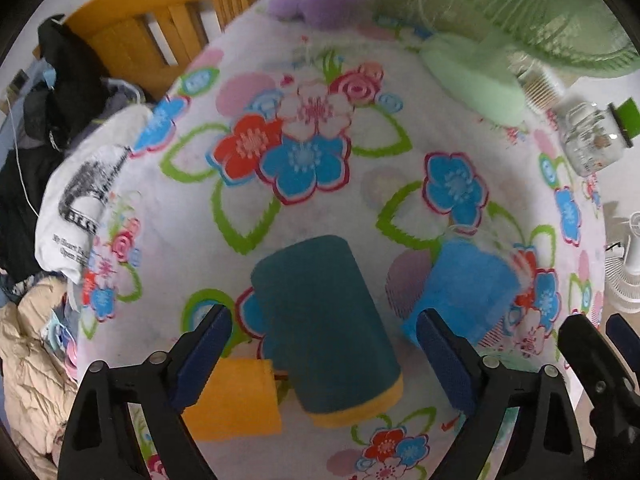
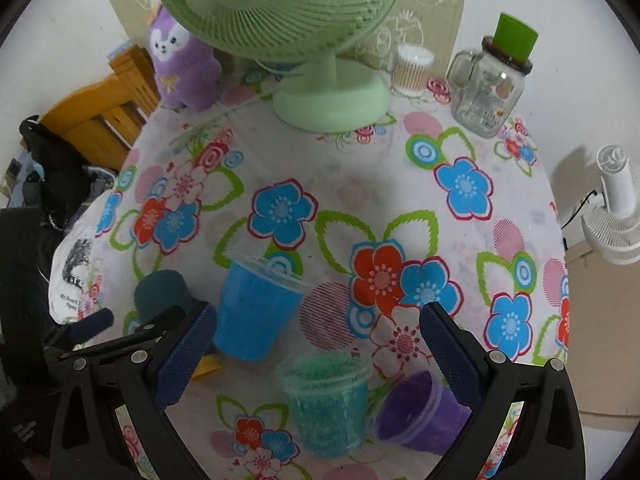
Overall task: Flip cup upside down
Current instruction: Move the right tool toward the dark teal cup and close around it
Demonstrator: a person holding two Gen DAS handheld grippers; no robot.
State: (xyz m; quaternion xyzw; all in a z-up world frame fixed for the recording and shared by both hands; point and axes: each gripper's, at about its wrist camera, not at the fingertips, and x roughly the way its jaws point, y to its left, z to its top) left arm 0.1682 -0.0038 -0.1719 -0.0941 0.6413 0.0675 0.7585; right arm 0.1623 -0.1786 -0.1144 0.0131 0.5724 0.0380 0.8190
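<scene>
The left gripper [image 1: 324, 352], fingers spread wide, straddles a dark teal cup [image 1: 324, 320] standing mouth-down on the floral worktop [image 1: 320, 208]. The right gripper [image 2: 318, 340], also spread and empty, likely lines up an upright blue cup [image 2: 256, 308] next, needing closure and rotation.

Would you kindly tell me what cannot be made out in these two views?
- Dark teal cup, left wrist view: mouth faces away, inside hidden.
- Blue cup, left wrist view: motion-blurred.
- Purple cup, right wrist view: partly behind the right gripper finger.
- Jar print: too small.
</scene>
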